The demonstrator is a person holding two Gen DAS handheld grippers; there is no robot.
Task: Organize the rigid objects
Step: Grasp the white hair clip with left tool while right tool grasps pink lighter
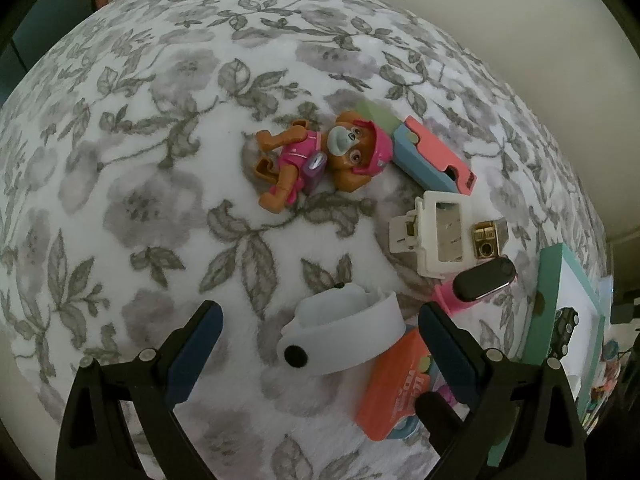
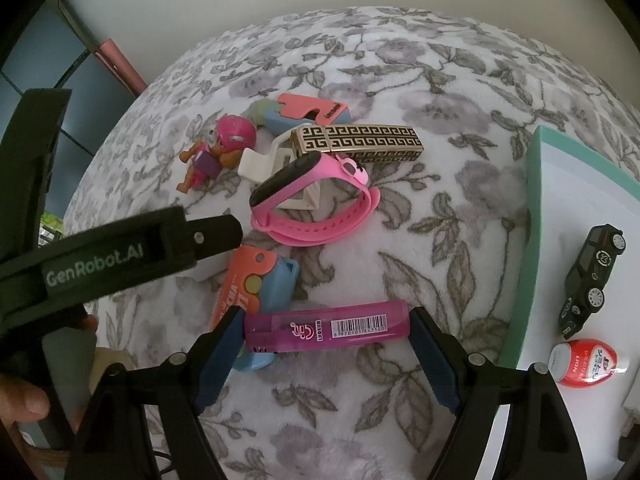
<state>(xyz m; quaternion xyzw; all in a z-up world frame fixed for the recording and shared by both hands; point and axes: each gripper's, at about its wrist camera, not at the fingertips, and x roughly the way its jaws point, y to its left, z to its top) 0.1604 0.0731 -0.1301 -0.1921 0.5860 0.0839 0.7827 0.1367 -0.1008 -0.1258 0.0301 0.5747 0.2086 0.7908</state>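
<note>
In the left wrist view my left gripper (image 1: pixel 320 344) is open around a white curved plastic piece (image 1: pixel 340 336) lying on the floral cloth. In the right wrist view my right gripper (image 2: pixel 326 338) is open with a purple lighter (image 2: pixel 326 326) lying between its fingers; I cannot tell if the pads touch it. A pink smart band (image 2: pixel 316 200), a gold patterned lighter (image 2: pixel 360 142), a white clip (image 1: pixel 432 236), an orange and blue toy (image 2: pixel 256 284) and a pup figure (image 1: pixel 320 156) lie on the cloth. The left gripper shows at the left of the right wrist view (image 2: pixel 120 252).
A teal-rimmed white tray (image 2: pixel 532 184) at the right holds a black toy car (image 2: pixel 592 280) and a red and white capsule (image 2: pixel 586 362). A pink and blue box (image 1: pixel 434 158) lies beyond the pup. The wall is behind the table.
</note>
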